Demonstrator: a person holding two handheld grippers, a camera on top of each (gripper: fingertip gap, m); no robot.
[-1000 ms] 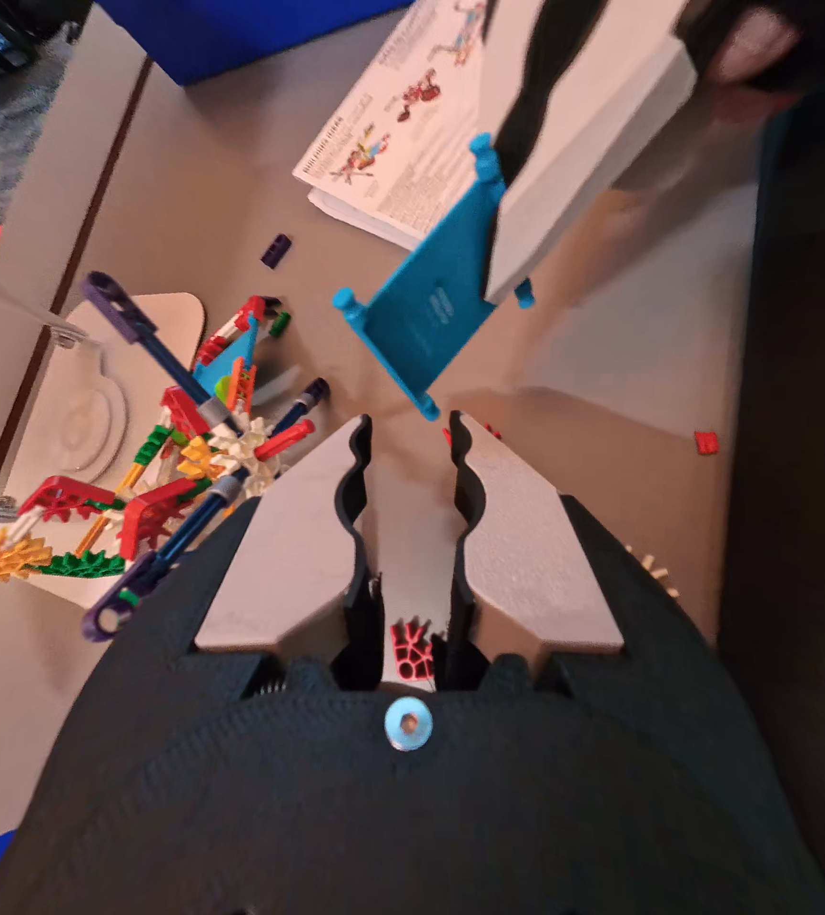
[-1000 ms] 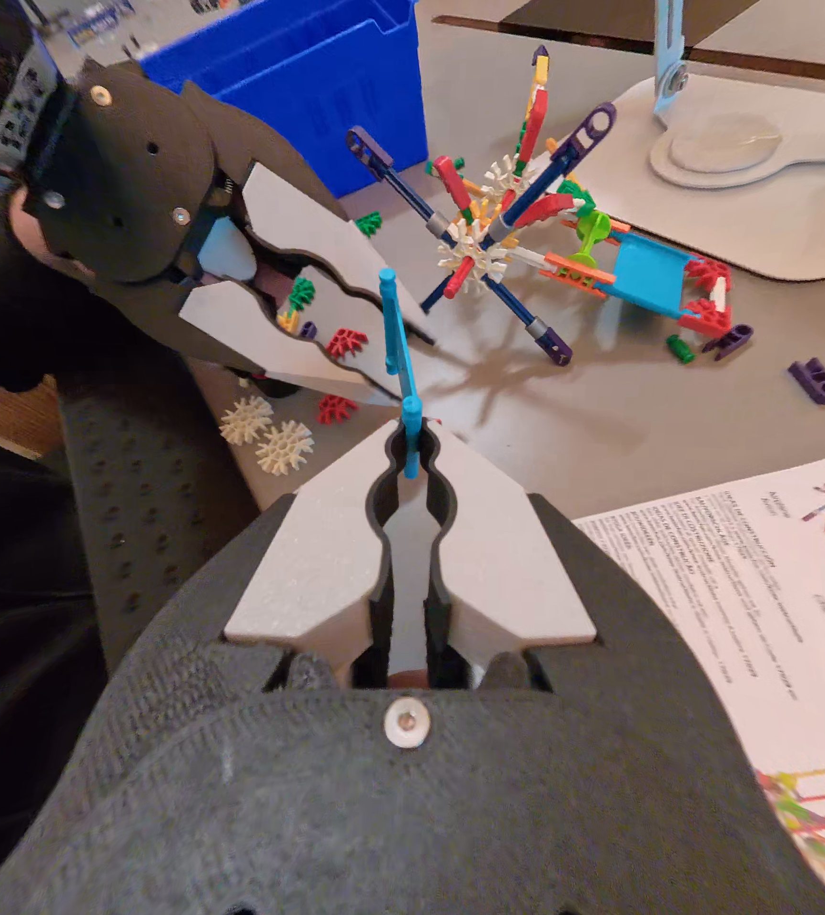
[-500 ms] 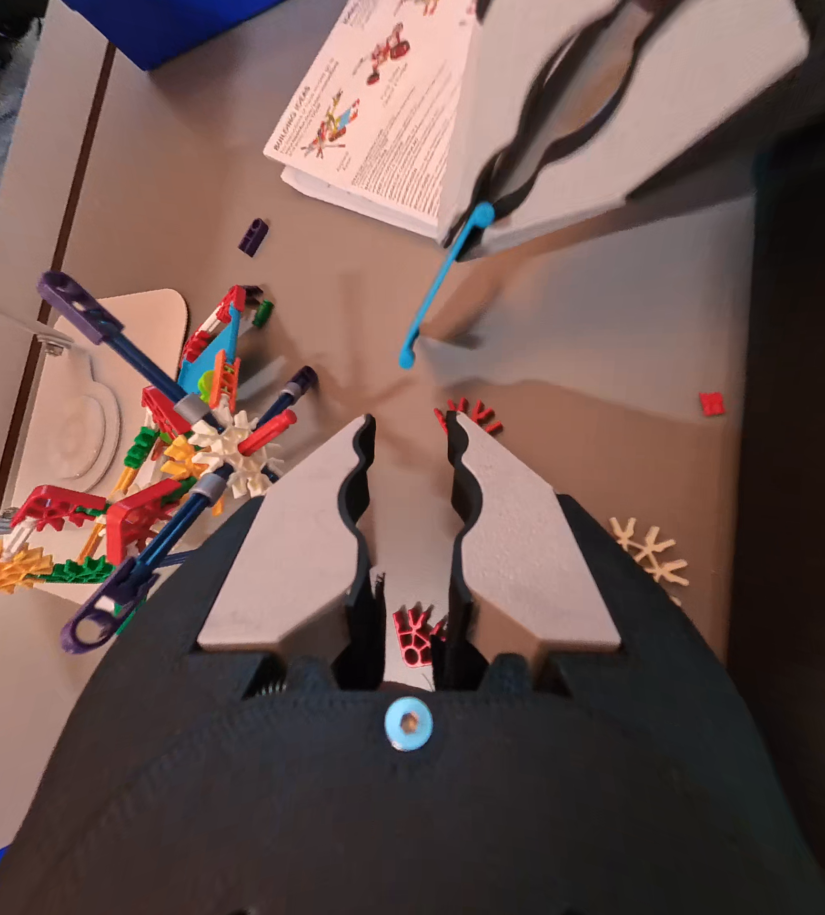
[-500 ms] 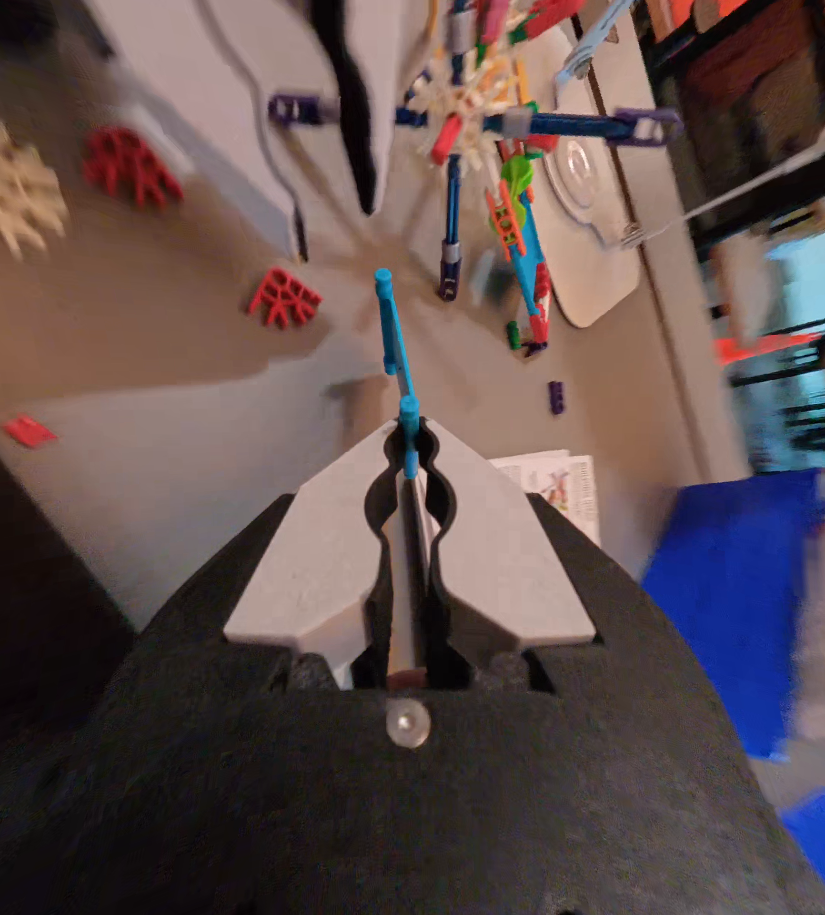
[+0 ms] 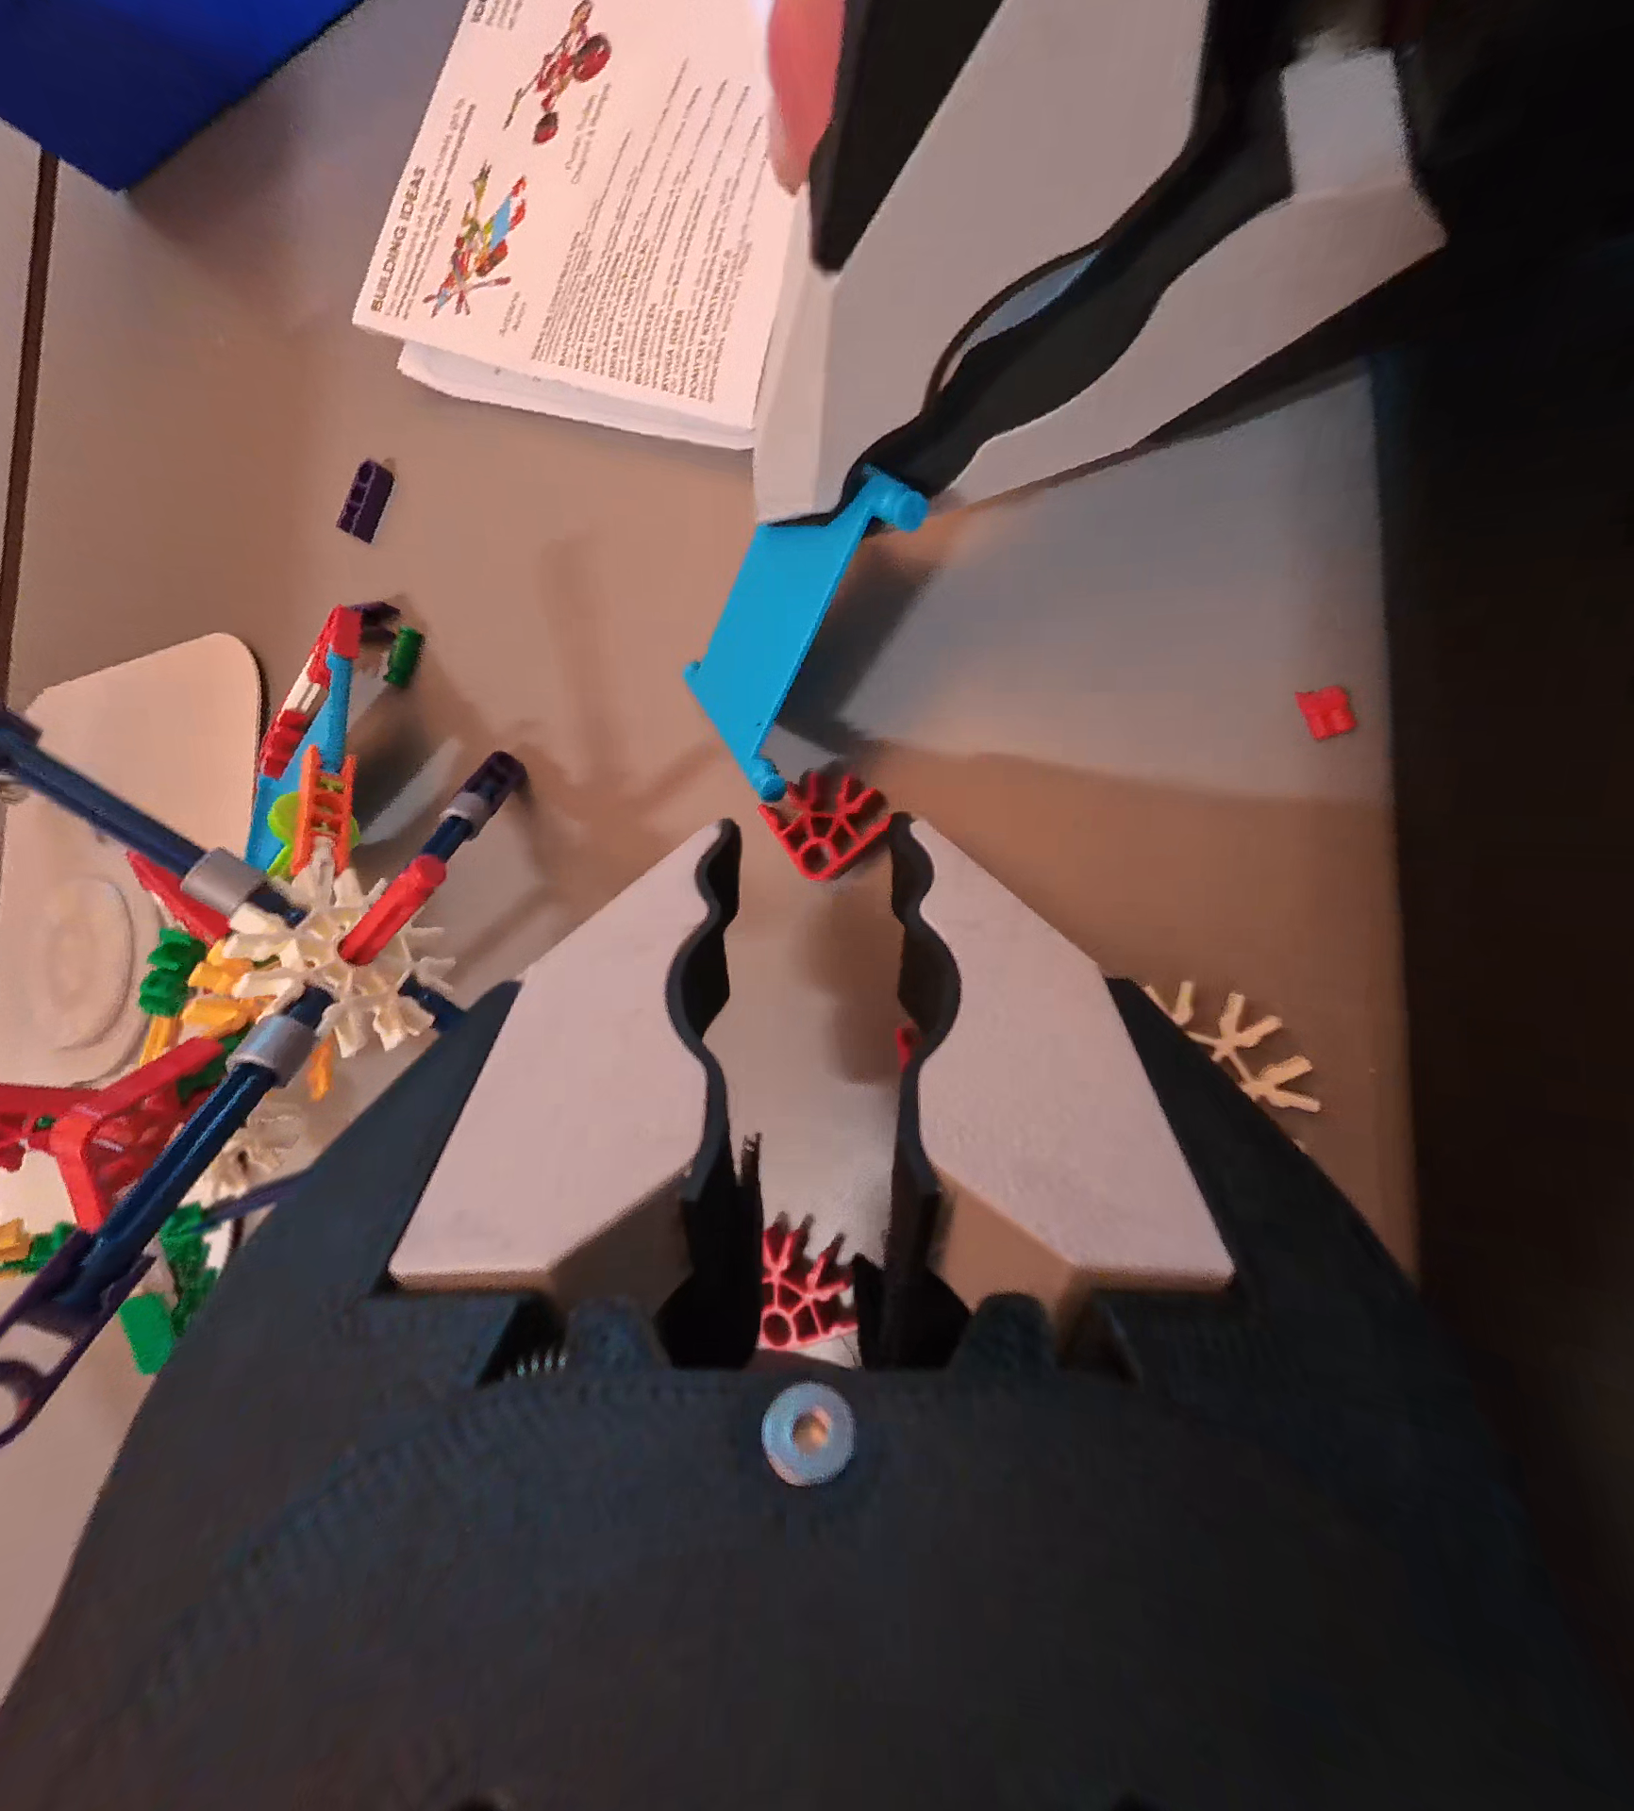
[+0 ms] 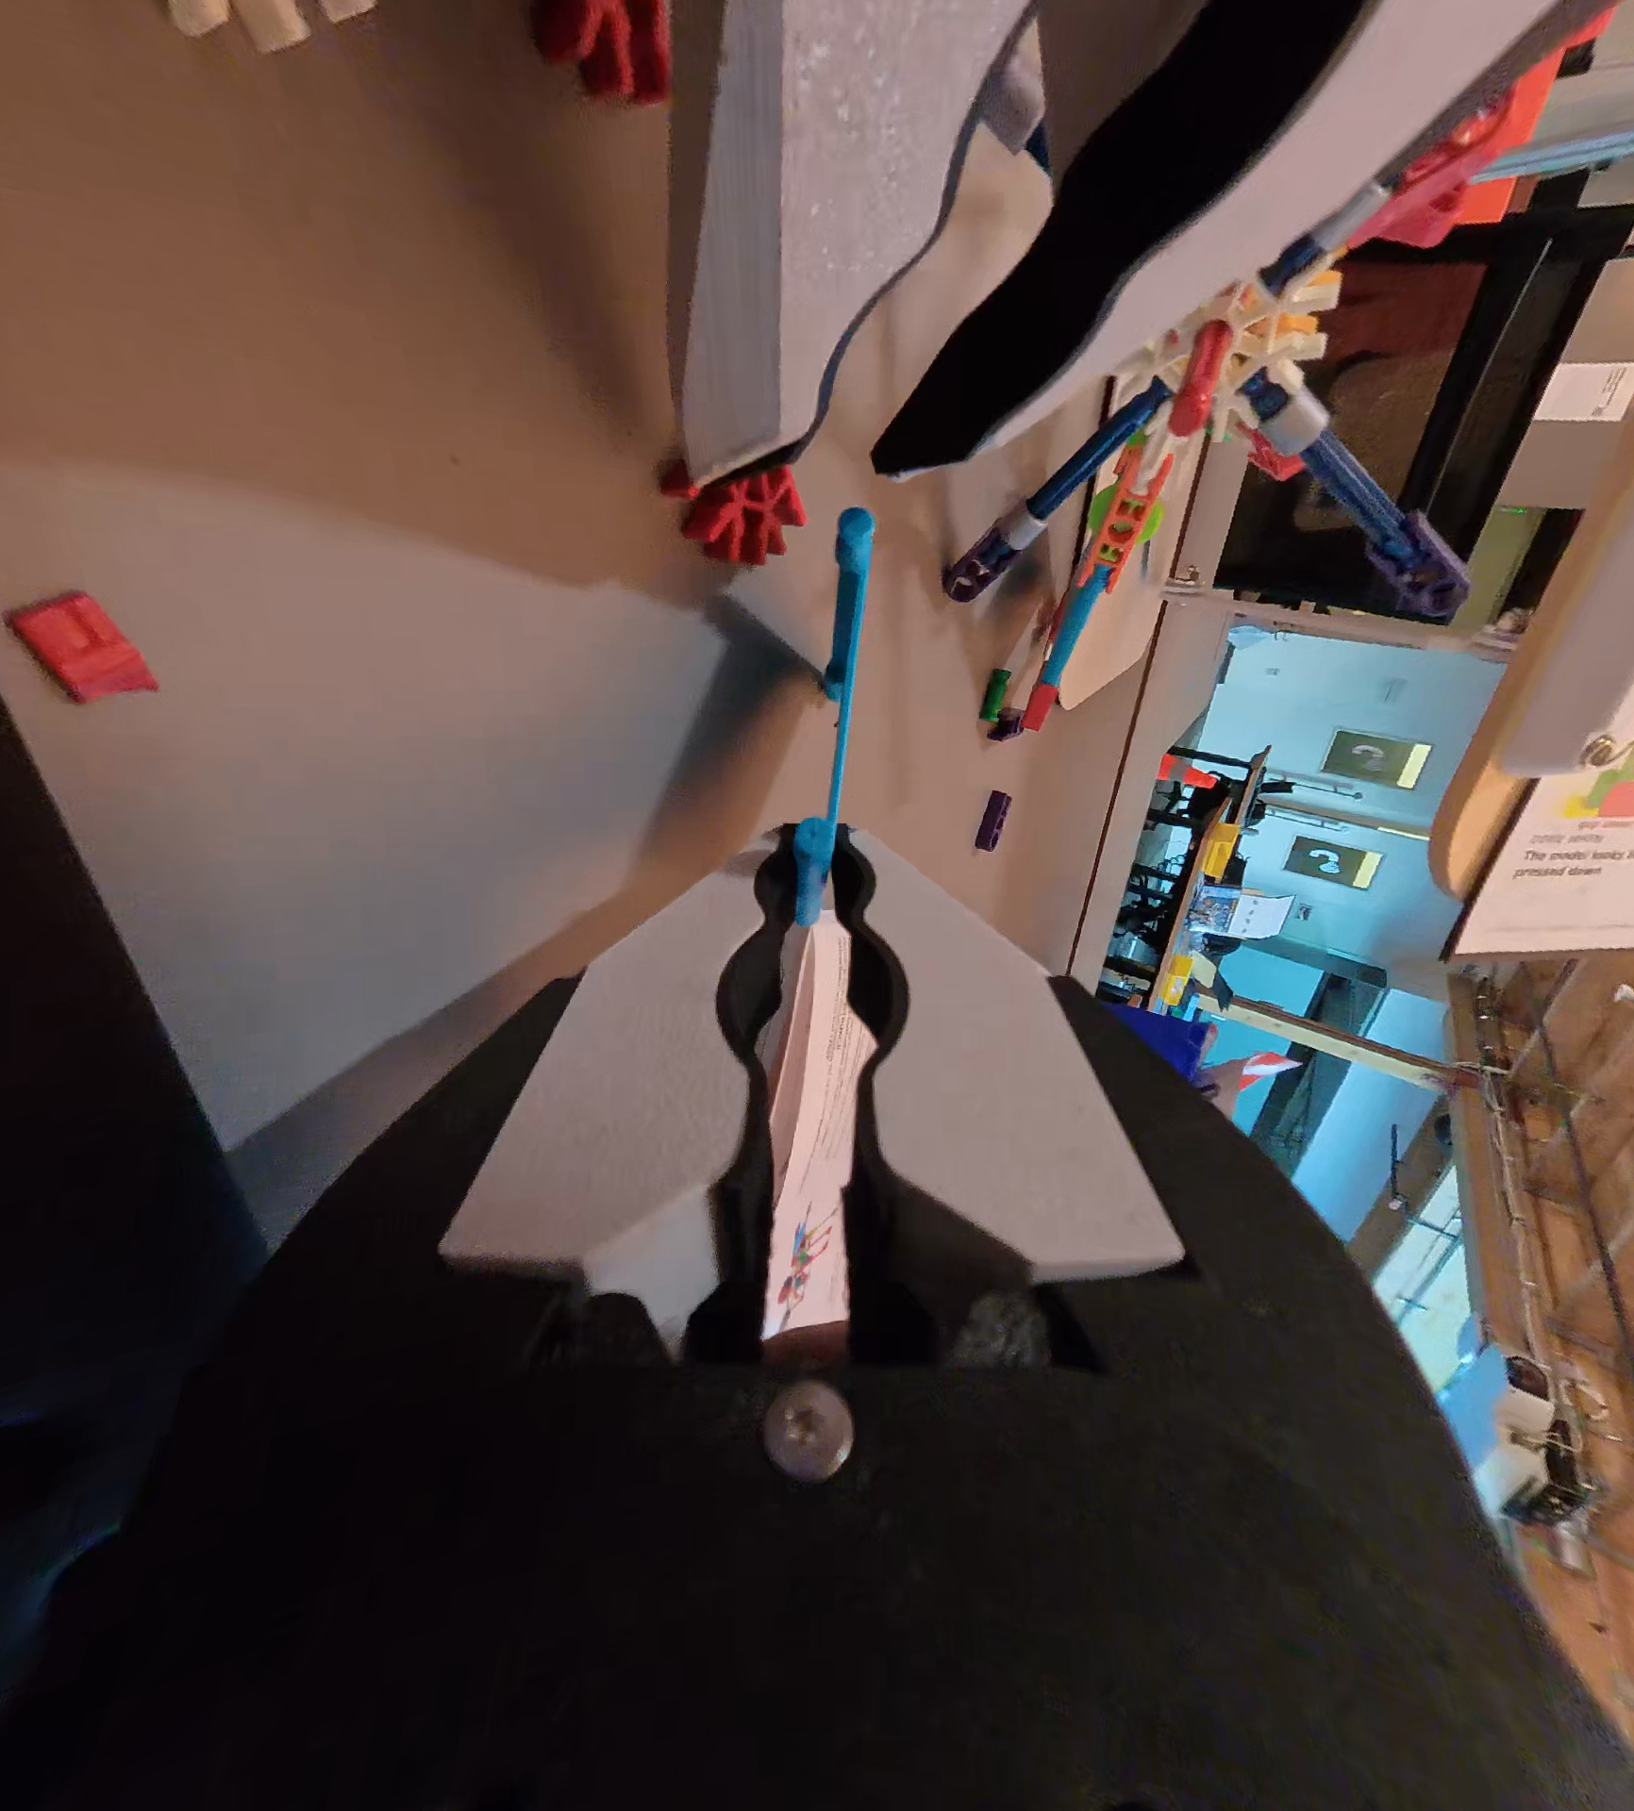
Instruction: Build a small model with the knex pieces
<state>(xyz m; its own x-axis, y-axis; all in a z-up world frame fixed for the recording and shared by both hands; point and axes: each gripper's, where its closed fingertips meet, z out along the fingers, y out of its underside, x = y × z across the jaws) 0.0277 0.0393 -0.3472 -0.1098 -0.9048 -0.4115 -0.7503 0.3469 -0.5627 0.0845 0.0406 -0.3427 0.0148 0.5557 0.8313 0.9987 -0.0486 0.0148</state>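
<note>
Black textured gripper body (image 5: pixel 793 1568), grey wavy-edged fingers (image 5: pixel 578 1058), silver screw (image 5: pixel 806 1434)

Warm, moderate indoor light falls on the tan tabletop (image 5: pixel 205 490), and broad soft-edged shadows of both grippers spread ahead of the jaws. The far gripper above the jaws is motion-blurred in both views. Beyond the right jaws a bluish room (image 6: pixel 1333 882) glows brighter. Wide-angle bending stretches the edges; lower corners sink into darkness.

Two close wrist views facing each other above the table (image 5: pixel 1137 608), sharing the red connector (image 5: pixel 828 828).
</note>
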